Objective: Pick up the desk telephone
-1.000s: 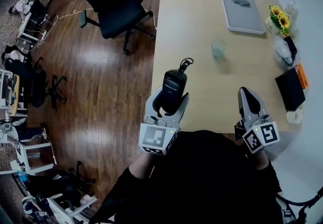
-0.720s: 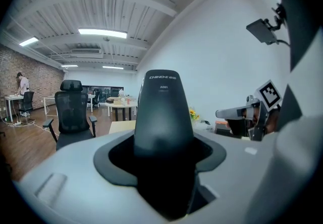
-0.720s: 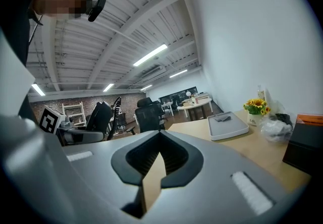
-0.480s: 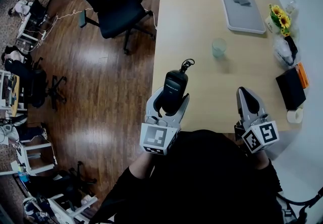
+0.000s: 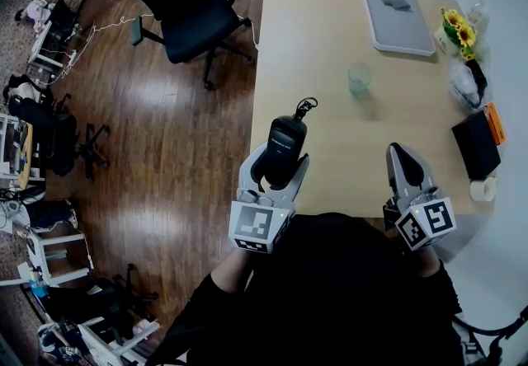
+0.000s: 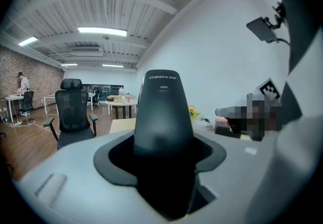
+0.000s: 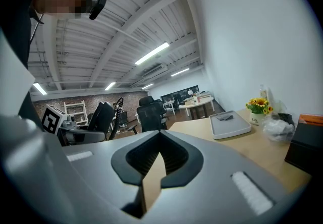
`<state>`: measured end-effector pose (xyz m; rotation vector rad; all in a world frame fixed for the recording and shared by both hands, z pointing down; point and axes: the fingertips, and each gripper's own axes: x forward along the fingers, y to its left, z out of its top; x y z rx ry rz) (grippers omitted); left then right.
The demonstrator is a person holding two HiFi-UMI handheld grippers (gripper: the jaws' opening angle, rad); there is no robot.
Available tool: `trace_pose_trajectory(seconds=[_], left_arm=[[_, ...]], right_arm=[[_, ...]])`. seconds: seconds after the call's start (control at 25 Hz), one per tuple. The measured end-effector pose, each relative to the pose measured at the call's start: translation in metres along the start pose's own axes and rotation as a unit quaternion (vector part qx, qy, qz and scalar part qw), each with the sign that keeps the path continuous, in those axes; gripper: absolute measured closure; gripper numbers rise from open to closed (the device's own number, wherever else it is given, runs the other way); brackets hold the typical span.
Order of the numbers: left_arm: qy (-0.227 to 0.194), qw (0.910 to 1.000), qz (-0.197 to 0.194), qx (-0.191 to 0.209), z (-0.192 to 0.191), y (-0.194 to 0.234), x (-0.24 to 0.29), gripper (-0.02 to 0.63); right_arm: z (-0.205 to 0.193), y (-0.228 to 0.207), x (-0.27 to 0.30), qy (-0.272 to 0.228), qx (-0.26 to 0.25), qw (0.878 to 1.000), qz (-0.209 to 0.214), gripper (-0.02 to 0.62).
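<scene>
A black telephone handset (image 5: 285,138) stands upright between the jaws of my left gripper (image 5: 276,163), which is shut on it above the wooden table's (image 5: 313,35) near left edge. A short curled cord (image 5: 306,104) sticks out of its far end. In the left gripper view the handset (image 6: 162,112) fills the centre, wedged in the left gripper (image 6: 161,155). My right gripper (image 5: 403,160) hovers over the table's near right part, shut with nothing in it; in its own view the right gripper (image 7: 159,160) shows only a thin slit. No telephone base is in view.
A clear glass (image 5: 358,78) stands mid-table. A grey tray (image 5: 396,18) lies at the far end. Sunflowers (image 5: 458,28), a plastic bag (image 5: 462,84), a black box (image 5: 474,144) and a tape roll (image 5: 481,190) line the right edge. A black office chair (image 5: 186,14) stands at the left.
</scene>
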<state>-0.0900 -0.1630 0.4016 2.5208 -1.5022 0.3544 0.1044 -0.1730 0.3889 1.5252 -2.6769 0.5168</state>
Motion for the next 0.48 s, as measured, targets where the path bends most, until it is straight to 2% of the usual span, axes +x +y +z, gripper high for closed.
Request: trace_pose_trajectory(seconds=[0.48], left_arm=[[0.010, 0.9999, 0.005, -0.008, 0.0047, 0.0014, 0.0009, 0.345]], right_arm=[[-0.0034, -0.0009, 0.0001, 0.004, 0.002, 1.000, -0.002, 0.594]])
